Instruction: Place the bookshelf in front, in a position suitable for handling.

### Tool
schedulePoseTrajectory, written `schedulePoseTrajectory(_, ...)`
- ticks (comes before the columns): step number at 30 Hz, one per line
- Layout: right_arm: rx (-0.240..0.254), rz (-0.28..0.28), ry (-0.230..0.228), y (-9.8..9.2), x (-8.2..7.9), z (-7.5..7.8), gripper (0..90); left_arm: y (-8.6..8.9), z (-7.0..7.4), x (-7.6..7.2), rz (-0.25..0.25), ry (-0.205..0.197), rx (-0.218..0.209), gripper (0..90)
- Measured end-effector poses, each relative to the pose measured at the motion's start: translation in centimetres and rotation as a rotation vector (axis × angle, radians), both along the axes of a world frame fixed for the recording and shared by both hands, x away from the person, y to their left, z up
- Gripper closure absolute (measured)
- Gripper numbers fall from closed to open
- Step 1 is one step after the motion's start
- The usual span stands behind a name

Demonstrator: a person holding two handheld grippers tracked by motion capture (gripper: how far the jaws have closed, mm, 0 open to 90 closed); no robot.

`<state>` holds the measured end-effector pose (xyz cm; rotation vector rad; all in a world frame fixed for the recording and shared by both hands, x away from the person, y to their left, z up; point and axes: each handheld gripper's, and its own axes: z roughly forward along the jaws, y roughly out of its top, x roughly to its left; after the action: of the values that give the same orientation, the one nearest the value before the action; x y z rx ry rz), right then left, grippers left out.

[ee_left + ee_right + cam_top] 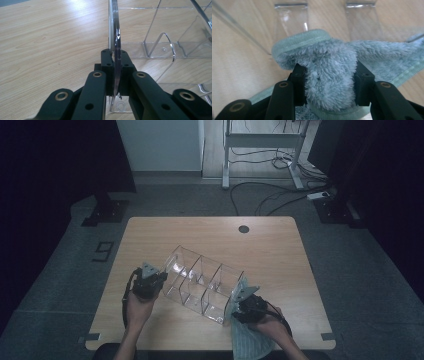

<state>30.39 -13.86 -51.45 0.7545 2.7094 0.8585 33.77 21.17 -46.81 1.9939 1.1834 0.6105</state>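
1. Lying slantwise on the wooden surface [150, 230], a clear acrylic organizer [202, 282] is seen, its long axis running from far left to near right.
2. Its left end wall is clamped edge-on in the left claw [115, 65].
3. A fluffy blue cloth [329, 72] is gripped in the right claw [329, 86] and held against the organizer's near right end.
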Motion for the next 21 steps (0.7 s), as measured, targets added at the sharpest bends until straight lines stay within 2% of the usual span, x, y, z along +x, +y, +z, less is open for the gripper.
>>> schedulePoseTrajectory(9,0.006,0.028,0.036,1.0,-1.8,0.4,53.9,0.0,0.0,0.0,0.001,0.002,-0.002,86.3)
schedulePoseTrajectory(12,0.001,0.044,0.034,1.4,-2.3,0.4,53.9,0.0,0.0,0.0,-0.001,0.003,-0.001,86.3)
schedulePoseTrajectory(17,0.000,0.044,0.043,1.1,-2.2,0.6,54.6,0.1,0.0,0.1,-0.004,0.003,-0.004,86.3)
schedulePoseTrajectory(21,0.012,0.011,0.028,0.2,-1.9,1.4,55.7,0.2,0.0,0.1,-0.010,0.005,0.001,86.3)
